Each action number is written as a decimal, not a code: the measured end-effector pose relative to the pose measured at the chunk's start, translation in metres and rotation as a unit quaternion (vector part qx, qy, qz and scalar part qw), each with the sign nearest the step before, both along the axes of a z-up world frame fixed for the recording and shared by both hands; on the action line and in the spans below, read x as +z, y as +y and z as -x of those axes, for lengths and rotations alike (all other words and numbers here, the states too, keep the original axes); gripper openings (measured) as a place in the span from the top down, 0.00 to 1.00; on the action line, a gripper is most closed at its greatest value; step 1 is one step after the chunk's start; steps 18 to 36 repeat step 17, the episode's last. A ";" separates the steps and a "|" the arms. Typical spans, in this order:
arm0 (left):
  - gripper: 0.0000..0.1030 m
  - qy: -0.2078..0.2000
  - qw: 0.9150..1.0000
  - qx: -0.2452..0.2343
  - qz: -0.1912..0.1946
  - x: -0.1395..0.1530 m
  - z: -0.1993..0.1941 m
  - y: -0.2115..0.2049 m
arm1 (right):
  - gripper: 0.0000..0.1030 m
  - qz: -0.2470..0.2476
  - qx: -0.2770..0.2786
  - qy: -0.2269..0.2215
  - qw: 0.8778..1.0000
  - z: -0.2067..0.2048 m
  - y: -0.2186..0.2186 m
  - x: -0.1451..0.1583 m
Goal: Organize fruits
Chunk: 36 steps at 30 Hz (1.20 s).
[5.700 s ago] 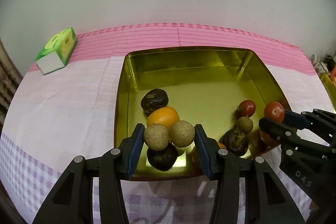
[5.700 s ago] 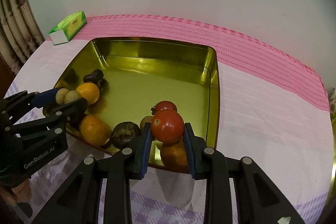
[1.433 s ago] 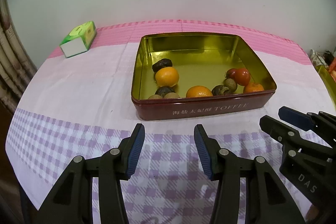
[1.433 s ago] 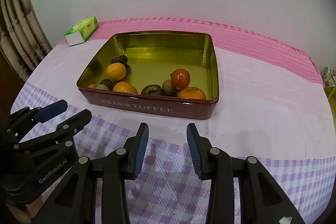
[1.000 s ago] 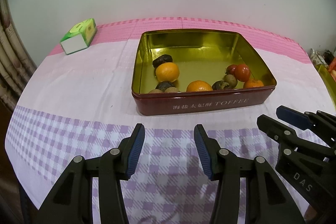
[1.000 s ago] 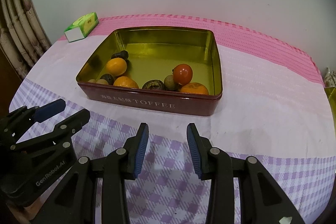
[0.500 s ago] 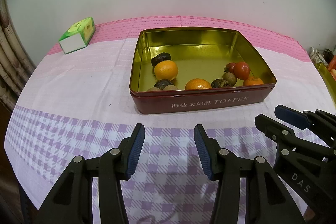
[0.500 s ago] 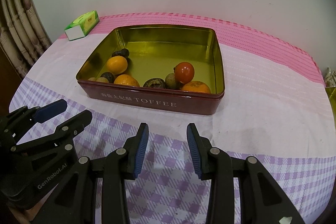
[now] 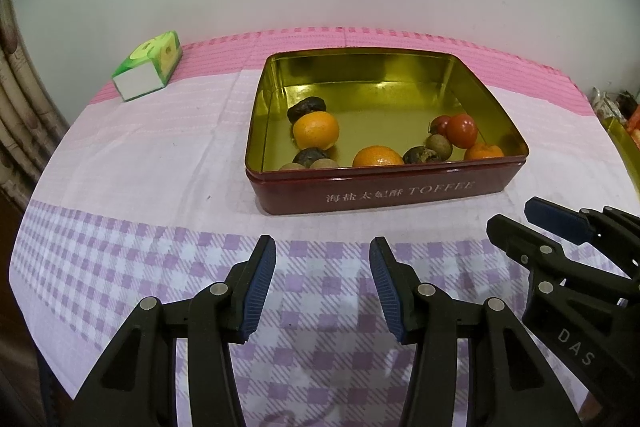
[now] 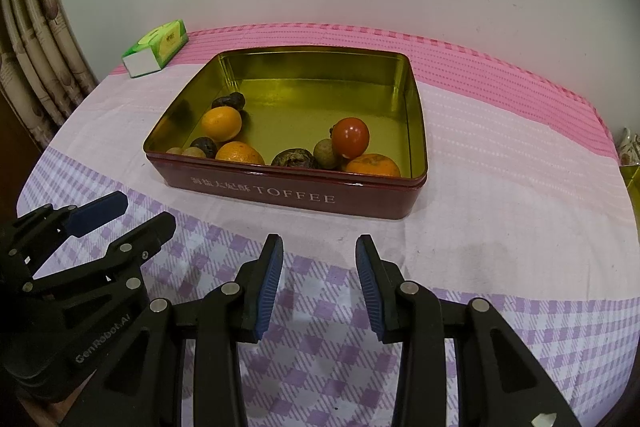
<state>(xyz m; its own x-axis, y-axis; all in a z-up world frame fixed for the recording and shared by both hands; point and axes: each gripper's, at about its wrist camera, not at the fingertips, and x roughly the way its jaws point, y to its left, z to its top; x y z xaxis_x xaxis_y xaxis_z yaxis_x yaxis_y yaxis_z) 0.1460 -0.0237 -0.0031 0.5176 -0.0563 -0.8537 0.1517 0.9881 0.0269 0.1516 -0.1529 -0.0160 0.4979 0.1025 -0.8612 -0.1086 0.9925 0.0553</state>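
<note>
Both grippers hang over the checked cloth at the near edge of the worktop [image 9: 132, 155], short of the tin. Left gripper [image 9: 322, 281]: jaws parted, a clear gap between the blue pads, nothing in them. Right gripper [image 10: 319, 279]: same, jaws parted and empty; it also shows at the right edge of the left wrist view. Straight ahead of both sets of jaws, beyond their tips and not touching them, sits the red toffee tin [image 10: 288, 195] with its gold inside, lid off. All the fruit lies in the half of the tin nearest the jaws. Ahead and left of the right jaws: an orange [image 10: 221, 123] with a dark wrinkled fruit [image 10: 229, 101] just behind it, and a second orange [image 10: 240, 153] against the near wall. Ahead and slightly right: a red tomato [image 10: 351, 136] beside a small brown-green fruit [image 10: 326, 153], another dark fruit [image 10: 295, 158], and a third orange [image 10: 372, 165] near the tin's right corner. Two small tan fruits [image 9: 308, 165] show just over the near rim, left side. Far left beyond the jaws, well apart from the tin, a green tissue box [image 9: 148, 71] lies on the pink stripe.
</note>
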 end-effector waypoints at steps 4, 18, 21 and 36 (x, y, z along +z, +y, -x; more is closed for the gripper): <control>0.51 0.002 1.000 -0.002 -0.001 -0.001 0.000 0.001 | 0.65 0.000 -0.001 0.001 1.000 0.000 0.000 0.000; 0.51 0.003 1.000 0.000 0.007 -0.002 -0.001 0.005 | 0.65 -0.001 0.000 0.003 1.000 0.001 0.000 -0.001; 0.51 0.003 1.000 0.000 0.007 -0.002 -0.001 0.005 | 0.65 -0.001 0.000 0.003 1.000 0.001 0.000 -0.001; 0.51 0.003 1.000 0.000 0.007 -0.002 -0.001 0.005 | 0.65 -0.001 0.000 0.003 1.000 0.001 0.000 -0.001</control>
